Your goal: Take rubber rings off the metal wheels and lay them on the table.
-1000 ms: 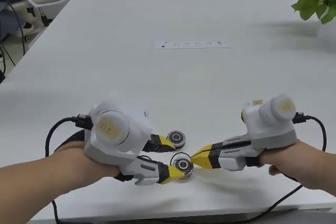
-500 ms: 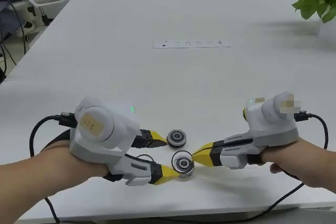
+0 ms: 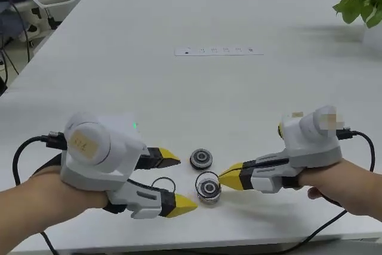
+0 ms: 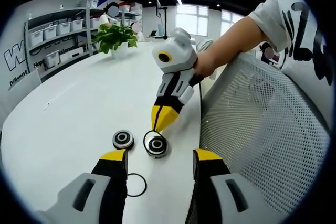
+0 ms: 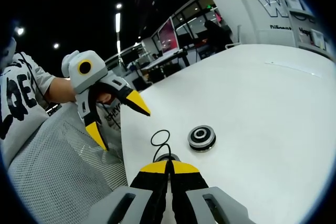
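**Rubber ring [image 3: 162, 184] lay loose on the table [image 3: 239, 100], lower centre of the head view, just left of the near wheel [image 3: 208, 187]. Looked like one ring was already off.**
Left gripper [image 3: 187, 181] sat wide open and empty at lower left, jaws either side of that ring, probably clear of the work. Right gripper [image 3: 219, 176] reached in low from the right, jaws closed, tips against the near wheel's rim, presumably picking at its ring. Couldn't tell if any rubber was pinched. Far wheel [image 3: 201, 159] sat just above, apart from both grippers.
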`<state>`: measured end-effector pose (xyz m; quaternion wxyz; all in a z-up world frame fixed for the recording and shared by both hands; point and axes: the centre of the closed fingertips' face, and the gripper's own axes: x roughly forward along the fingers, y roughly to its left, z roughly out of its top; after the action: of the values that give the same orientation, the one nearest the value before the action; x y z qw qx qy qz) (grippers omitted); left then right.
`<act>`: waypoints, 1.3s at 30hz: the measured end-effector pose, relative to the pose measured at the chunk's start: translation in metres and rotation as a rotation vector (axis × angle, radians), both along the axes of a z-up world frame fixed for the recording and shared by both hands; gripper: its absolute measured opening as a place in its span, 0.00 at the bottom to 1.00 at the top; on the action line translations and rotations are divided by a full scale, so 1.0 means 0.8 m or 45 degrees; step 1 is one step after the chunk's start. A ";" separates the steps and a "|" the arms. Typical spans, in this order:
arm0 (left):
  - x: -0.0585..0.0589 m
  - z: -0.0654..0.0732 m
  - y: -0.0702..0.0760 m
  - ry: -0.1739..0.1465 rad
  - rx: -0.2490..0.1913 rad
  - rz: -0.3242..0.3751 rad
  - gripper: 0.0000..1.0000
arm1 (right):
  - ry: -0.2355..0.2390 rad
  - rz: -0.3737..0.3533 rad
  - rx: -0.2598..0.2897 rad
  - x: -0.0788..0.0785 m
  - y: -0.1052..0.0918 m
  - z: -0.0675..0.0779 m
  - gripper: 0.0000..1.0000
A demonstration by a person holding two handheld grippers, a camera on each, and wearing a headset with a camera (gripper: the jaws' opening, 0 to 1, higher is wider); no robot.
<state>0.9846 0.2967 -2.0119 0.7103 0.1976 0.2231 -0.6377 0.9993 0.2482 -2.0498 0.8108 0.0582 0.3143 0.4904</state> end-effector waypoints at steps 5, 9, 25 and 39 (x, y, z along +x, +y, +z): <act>0.000 0.004 0.005 0.010 -0.016 0.020 0.52 | 0.003 -0.005 0.007 0.001 -0.001 0.002 0.00; 0.000 0.005 0.009 0.030 -0.029 0.044 0.53 | -0.001 -0.008 0.021 0.002 0.000 0.007 0.00; 0.005 0.010 0.028 0.028 -0.044 0.113 0.56 | 0.004 0.001 0.071 0.003 0.007 0.023 0.00; 0.010 0.015 0.043 0.002 -0.036 0.148 0.59 | 0.021 0.015 0.087 0.003 0.011 0.033 0.00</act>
<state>0.9926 0.3309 -1.9996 0.7486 0.1737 0.2257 -0.5987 1.0019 0.2572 -2.0235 0.8028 0.0879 0.3044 0.5052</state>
